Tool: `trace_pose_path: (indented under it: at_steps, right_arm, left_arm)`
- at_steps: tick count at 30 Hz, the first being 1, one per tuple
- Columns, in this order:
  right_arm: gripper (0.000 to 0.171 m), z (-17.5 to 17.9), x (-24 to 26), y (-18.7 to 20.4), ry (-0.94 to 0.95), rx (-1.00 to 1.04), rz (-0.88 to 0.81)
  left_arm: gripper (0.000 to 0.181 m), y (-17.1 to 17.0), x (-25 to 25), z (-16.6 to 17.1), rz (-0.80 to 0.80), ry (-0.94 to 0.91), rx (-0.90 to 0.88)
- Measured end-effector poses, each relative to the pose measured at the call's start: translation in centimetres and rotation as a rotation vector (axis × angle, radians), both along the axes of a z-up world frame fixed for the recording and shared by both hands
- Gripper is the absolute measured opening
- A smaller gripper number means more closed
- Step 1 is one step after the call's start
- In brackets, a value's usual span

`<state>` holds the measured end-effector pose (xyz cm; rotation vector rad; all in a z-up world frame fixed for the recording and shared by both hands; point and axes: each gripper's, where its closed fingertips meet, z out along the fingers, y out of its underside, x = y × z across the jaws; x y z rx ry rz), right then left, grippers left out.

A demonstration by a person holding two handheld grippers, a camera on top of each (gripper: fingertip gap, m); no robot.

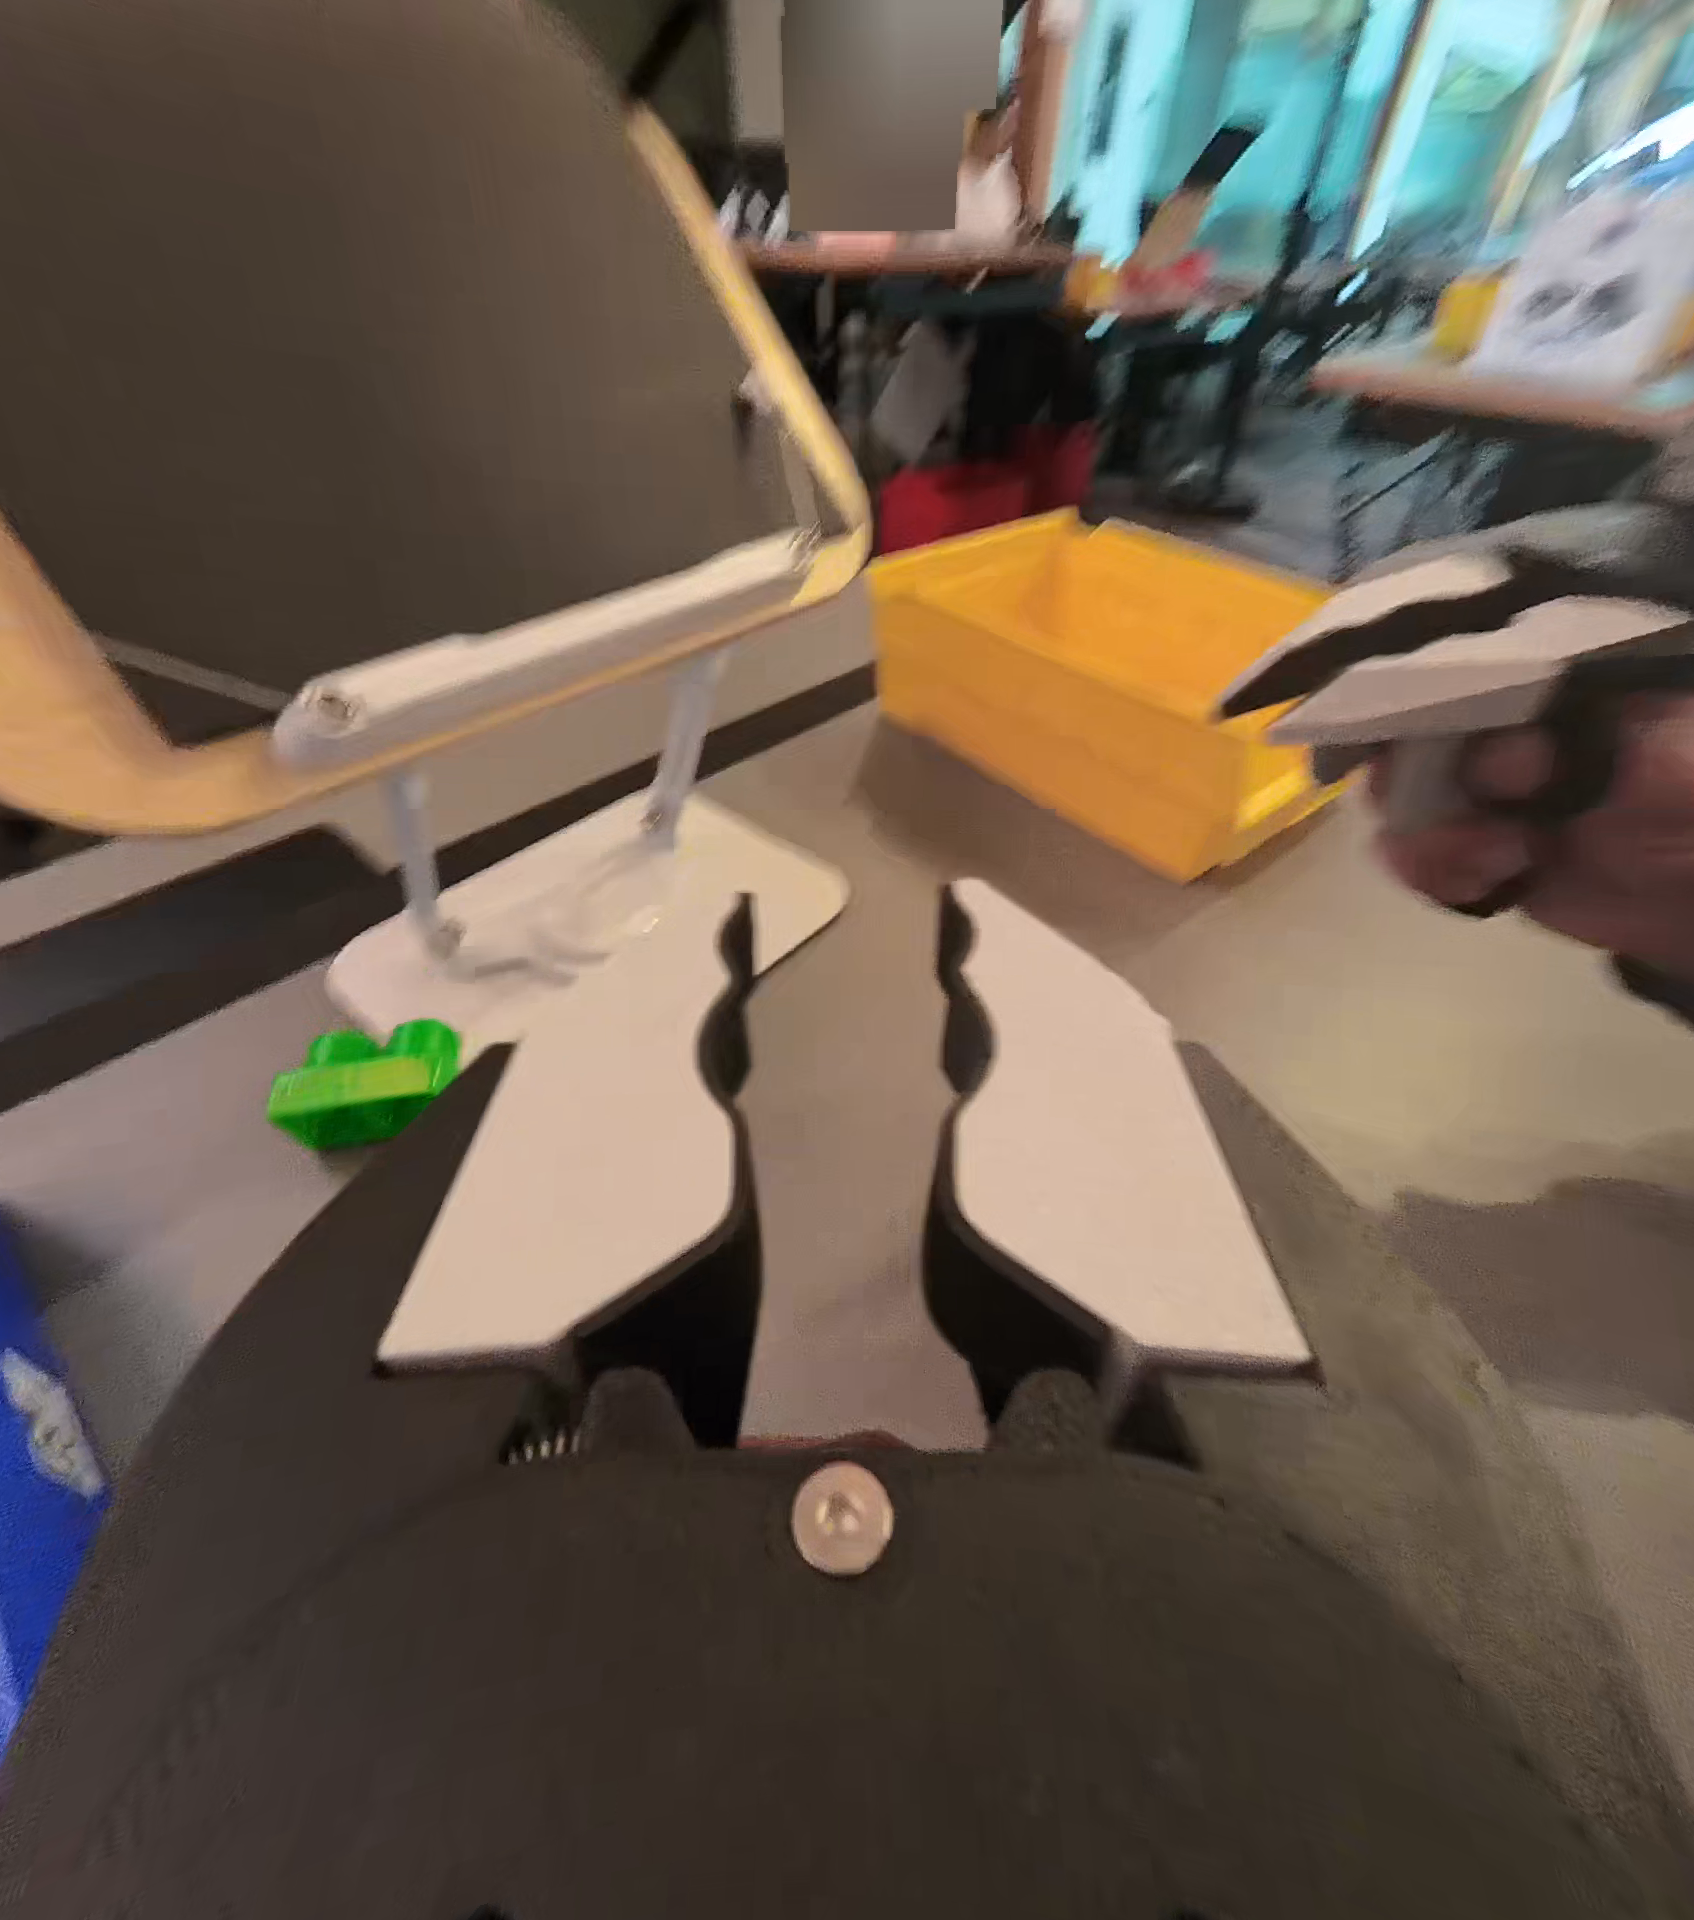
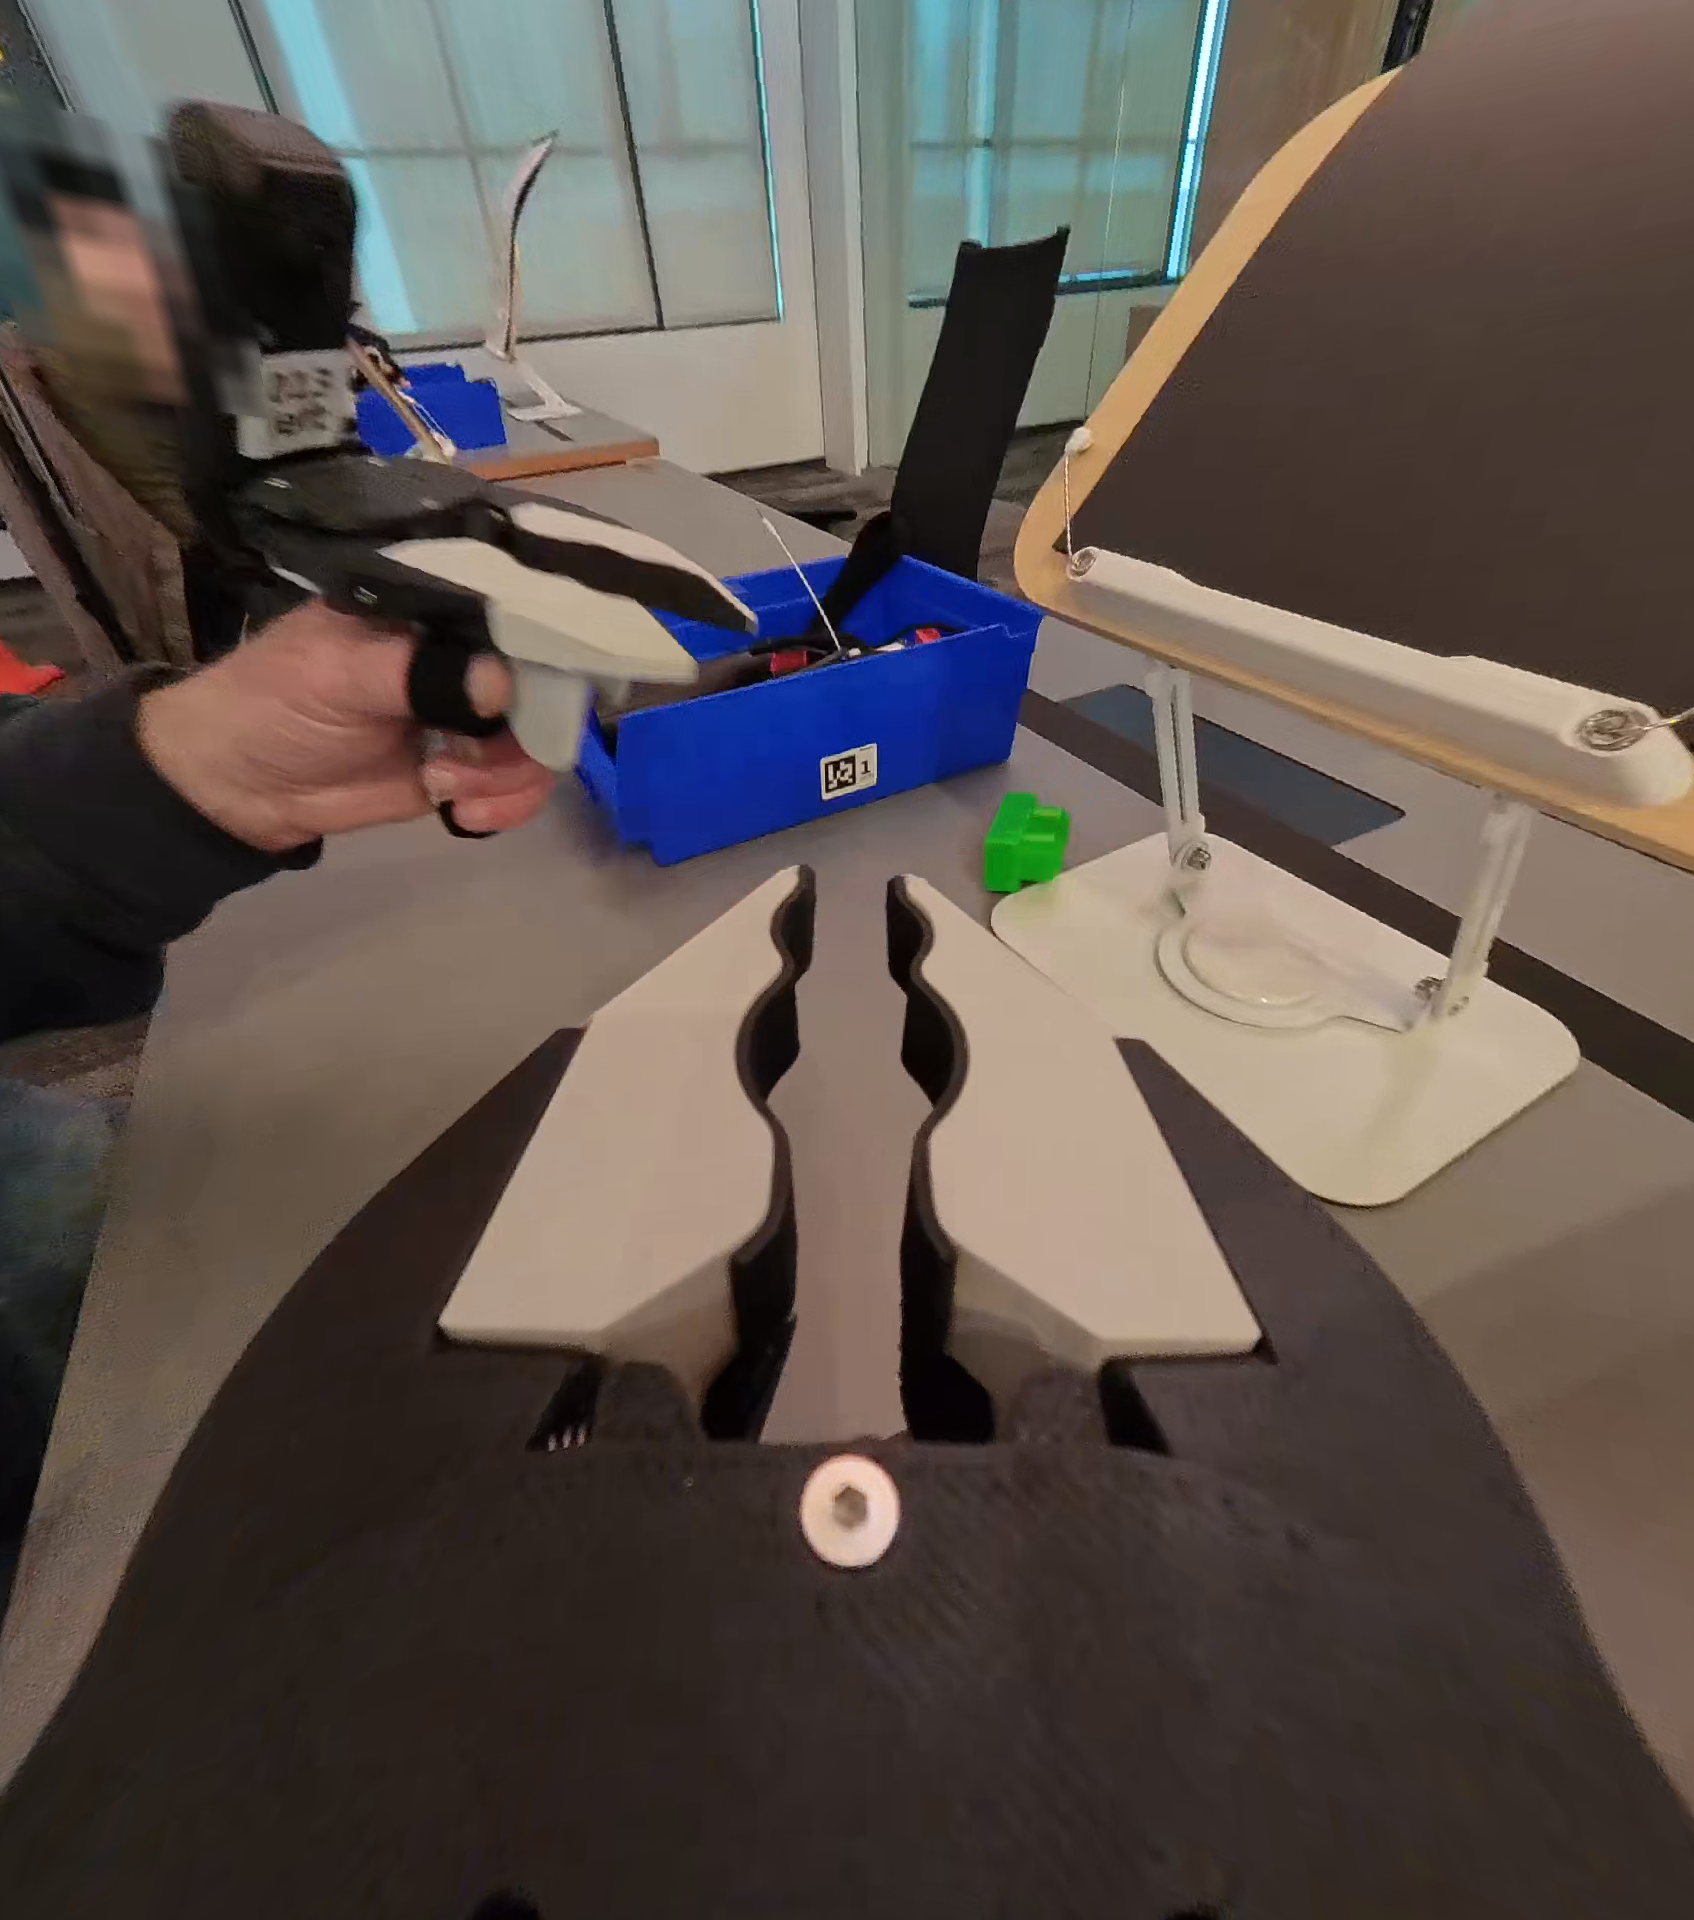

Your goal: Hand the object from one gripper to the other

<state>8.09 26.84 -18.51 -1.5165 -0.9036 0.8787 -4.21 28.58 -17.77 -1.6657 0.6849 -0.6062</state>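
Both claws up off the counter (image 2: 469, 997), neither carrying anything.

Left claw (image 1: 843, 914): jaws apart, a clear gap of bare counter between them, nothing gripped. It hangs low and points forward across the counter toward the yellow bin (image 1: 1082, 665). In the right wrist view I see it from the side (image 2: 718, 639), held in my left hand (image 2: 323, 727) by the pistol grip, sleeve dark, tips angled slightly down toward the blue bin (image 2: 801, 727). That view is blurred; the tips look slightly parted.

Right claw (image 2: 848, 894): jaws parted too, narrower gap, empty. Aimed along the counter, tips just short of the block. From the left wrist view it comes in from the right (image 1: 1248, 717), my right hand (image 1: 1601, 821) wrapped on the grip, fingers nearly level, tips pointing left over the yellow bin's near corner.

Green block (image 2: 1025, 840) lies on the counter, touched by neither claw. It sits just beside the corner of the white stand base (image 2: 1342, 1091), between that base and the blue bin. In the left wrist view it is (image 1: 360, 1081) left of my left finger, its long axis running roughly across the view, two knobs on the upper side. The picture there is blurred, so finer shape I cannot tell.

The stand carries a tilted dark board (image 2: 1497, 364) with a pale wood edge.
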Motion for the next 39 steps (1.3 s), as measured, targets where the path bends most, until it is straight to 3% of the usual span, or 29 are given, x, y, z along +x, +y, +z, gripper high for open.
trace_pose_path:
  at_steps: [4, 8, 12, 15, 17, 20, 21, 23, 27, 29, 32, 36, 39]
  right_arm:
    - [0.009, -3.2, -1.5, 0.2, -0.044, -0.011, 0.017]
    - [0.010, -5.5, -2.8, -0.2, -0.088, -0.012, 0.057]
    - [0.010, -7.1, -3.9, -0.7, -0.121, 0.001, 0.092]
    - [0.010, -7.9, -4.4, -1.2, -0.131, -0.003, 0.118]
    - [0.010, -8.1, -4.5, -1.6, -0.139, 0.000, 0.126]
    - [0.010, -8.0, -4.5, -1.9, -0.138, 0.005, 0.128]
    - [0.010, -8.0, -4.5, -1.9, -0.135, 0.004, 0.128]
    - [0.009, -8.0, -4.5, -1.9, -0.134, 0.004, 0.124]
    - [0.013, -7.2, -4.2, -1.2, -0.145, 0.031, 0.076]
    - [0.029, -6.5, -3.6, -0.1, -0.176, 0.094, -0.002]
    - [0.053, -5.2, -2.9, 1.2, -0.302, 0.285, -0.119]
    - [0.068, -4.0, -3.4, 1.2, -0.551, 0.606, -0.172]
    - [0.077, -3.1, -4.2, 0.9, -0.706, 0.809, -0.175]
  left_arm:
    - [0.050, 5.6, -0.2, -5.3, 0.128, 0.177, -0.071]
    - [0.076, 11.6, -3.8, -9.5, 0.361, 0.308, -0.173]
    - [0.090, 14.6, -7.0, -14.9, 0.530, 0.391, -0.396]
    - [0.081, 16.2, -8.5, -16.5, 0.642, 0.407, -0.400]
    - [0.085, 16.8, -9.5, -17.9, 0.681, 0.453, -0.442]
    - [0.068, 17.3, -10.0, -19.2, 0.675, 0.408, -0.523]
    - [0.052, 17.4, -9.9, -19.2, 0.656, 0.384, -0.542]
    - [0.047, 17.6, -9.8, -19.3, 0.637, 0.351, -0.558]
    - [0.047, 16.4, -8.8, -18.5, 0.578, 0.336, -0.523]
    - [0.047, 15.1, -7.5, -16.9, 0.511, 0.283, -0.476]
    - [0.047, 11.3, -4.5, -14.1, 0.363, 0.197, -0.477]
    - [0.047, 4.8, 0.6, -9.1, 0.076, 0.042, -0.539]
    - [0.047, 0.7, 3.1, -6.8, -0.075, 0.054, -0.590]
